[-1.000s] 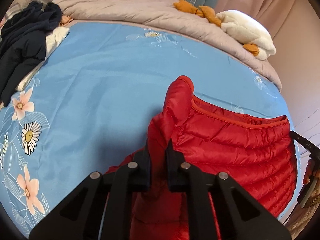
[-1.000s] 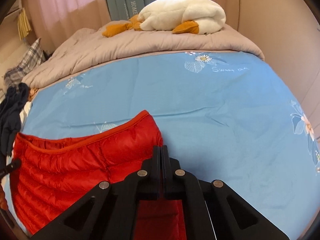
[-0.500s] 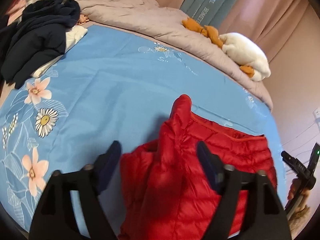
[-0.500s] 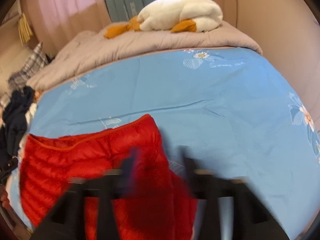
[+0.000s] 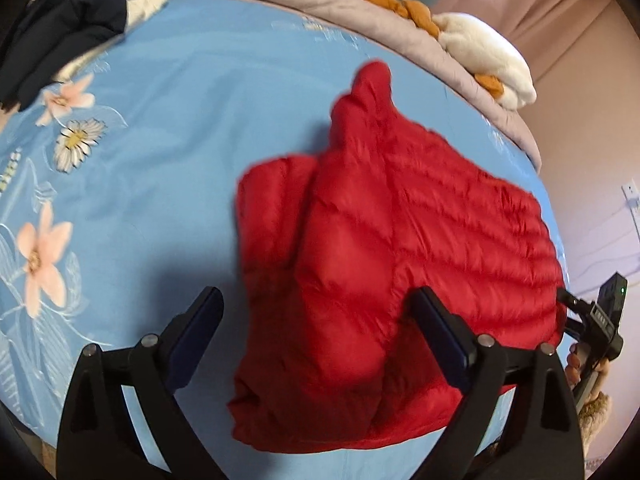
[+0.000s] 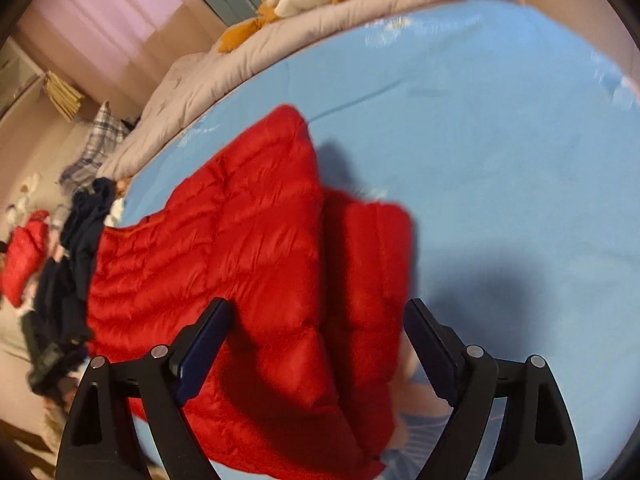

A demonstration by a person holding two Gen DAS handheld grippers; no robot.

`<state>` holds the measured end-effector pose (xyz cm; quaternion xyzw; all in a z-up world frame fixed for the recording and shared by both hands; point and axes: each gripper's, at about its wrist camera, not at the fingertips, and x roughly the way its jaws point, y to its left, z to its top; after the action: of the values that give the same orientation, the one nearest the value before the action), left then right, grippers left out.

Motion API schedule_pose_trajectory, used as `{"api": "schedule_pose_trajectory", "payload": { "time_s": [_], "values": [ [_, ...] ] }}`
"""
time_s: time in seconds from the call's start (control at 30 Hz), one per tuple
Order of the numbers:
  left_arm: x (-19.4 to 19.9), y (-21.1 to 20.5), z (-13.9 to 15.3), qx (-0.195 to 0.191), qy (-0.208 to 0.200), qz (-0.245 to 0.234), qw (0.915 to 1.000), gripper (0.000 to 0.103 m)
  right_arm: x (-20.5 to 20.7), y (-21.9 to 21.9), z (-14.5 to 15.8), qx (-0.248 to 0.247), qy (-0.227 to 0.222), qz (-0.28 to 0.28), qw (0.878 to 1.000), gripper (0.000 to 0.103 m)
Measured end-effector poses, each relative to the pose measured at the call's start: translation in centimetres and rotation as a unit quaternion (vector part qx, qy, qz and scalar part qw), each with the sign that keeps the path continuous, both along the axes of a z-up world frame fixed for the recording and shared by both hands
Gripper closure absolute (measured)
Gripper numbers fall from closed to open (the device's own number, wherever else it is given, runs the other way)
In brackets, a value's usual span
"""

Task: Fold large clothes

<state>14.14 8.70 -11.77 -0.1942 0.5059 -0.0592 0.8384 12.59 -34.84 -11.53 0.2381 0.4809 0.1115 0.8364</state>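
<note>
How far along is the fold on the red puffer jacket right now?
Done: the red puffer jacket lies in a rough fold on the blue floral sheet, one sleeve doubled over its body. In hand: nothing; the left tongs and right tongs are opening, pads clear of the fabric. Left: tidying this loose bundle, then probably the dark clothes.

Bedroom bkgd: bed (image 5: 208, 92) covered w/ blue floral sheet, grey duvet (image 6: 224, 76) at far edge; pink curtains (image 6: 104, 4), beige wall (image 5: 580, 128).
</note>
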Motion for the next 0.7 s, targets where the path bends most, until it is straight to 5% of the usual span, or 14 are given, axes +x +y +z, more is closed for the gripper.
{"api": "schedule_pose_trajectory", "payload": {
  "time_s": [0.27, 0.33, 0.4, 0.47, 0.5, 0.6, 0.7],
  "values": [
    [0.5, -1.2, -1.4, -0.025, 0.001, -0.015, 0.9996, 0.008, 0.8, 2.2, -0.8, -0.006, 0.011, 0.027, 1.000, 0.015],
    [0.4, -1.4, -1.7, -0.033, 0.003, -0.013, 0.9994, 0.014, 0.9, 2.4, -1.4, 0.002, 0.014, 0.030, 0.999, 0.012],
    [0.5, -1.5, -1.8, -0.044, 0.005, -0.013, 0.9989, 0.034, 0.9, 2.2, -1.6, 0.008, 0.013, 0.031, 0.999, 0.012],
    [0.3, -2.0, -1.4, -0.046, 0.001, -0.023, 0.9987, 0.052, 0.6, 2.0, -1.5, 0.016, 0.008, 0.034, 0.999, 0.021],
    [0.3, -2.5, -1.1, -0.039, -0.003, -0.029, 0.9988, 0.061, 0.5, 2.2, -1.3, 0.025, 0.002, 0.041, 0.999, 0.034],
    [-0.1, -3.1, -0.1, -0.026, -0.014, -0.026, 0.9992, 0.073, -0.1, 2.3, -0.3, 0.027, -0.021, 0.054, 0.998, 0.065],
    [-0.4, -3.5, 1.4, -0.010, -0.033, -0.020, 0.9992, 0.079, -0.8, 2.7, 1.4, 0.026, -0.044, 0.050, 0.997, 0.076]
  ]
}}
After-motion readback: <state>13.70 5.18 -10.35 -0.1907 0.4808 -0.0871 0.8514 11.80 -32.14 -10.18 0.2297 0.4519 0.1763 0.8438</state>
